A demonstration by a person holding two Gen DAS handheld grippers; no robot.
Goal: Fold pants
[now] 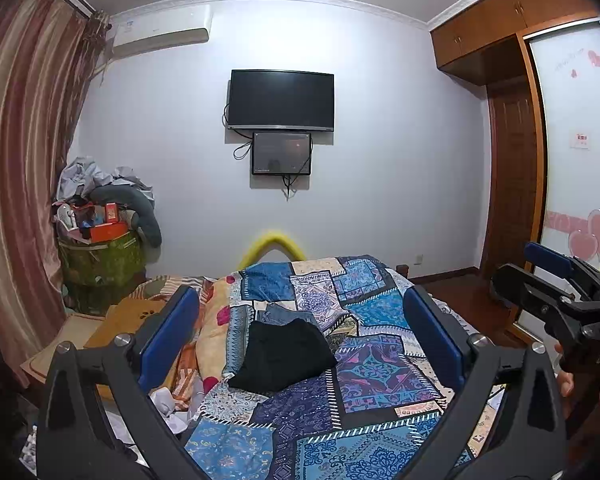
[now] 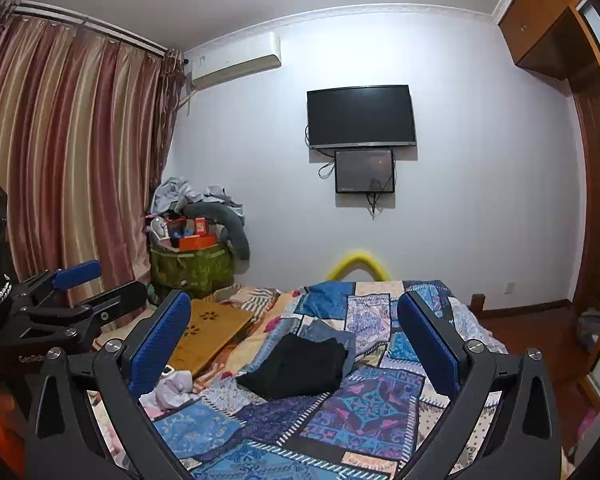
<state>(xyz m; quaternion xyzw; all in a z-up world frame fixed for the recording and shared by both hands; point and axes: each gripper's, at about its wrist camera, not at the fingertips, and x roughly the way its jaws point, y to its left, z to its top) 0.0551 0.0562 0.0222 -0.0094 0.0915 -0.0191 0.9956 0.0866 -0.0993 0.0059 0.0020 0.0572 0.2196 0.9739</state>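
**A:** So what was on the bed (image 1: pixel 380 364)?

**B:** A patchwork quilt (image 2: pixel 364 404) covered it. The black pants (image 1: pixel 282 354) lay folded in the middle of the quilt, partly over some jeans (image 2: pixel 332 334). A wooden tray (image 2: pixel 212 330) sat off to the left, near the curtain (image 2: pixel 60 160).

**A:** And the grippers?

**B:** Both were up in the air, short of the pants. The left gripper (image 1: pixel 300 332) had its blue pads spread wide, nothing between them. Same for the right gripper (image 2: pixel 296 338), wide apart and empty. Each one showed at the edge of the other's view.
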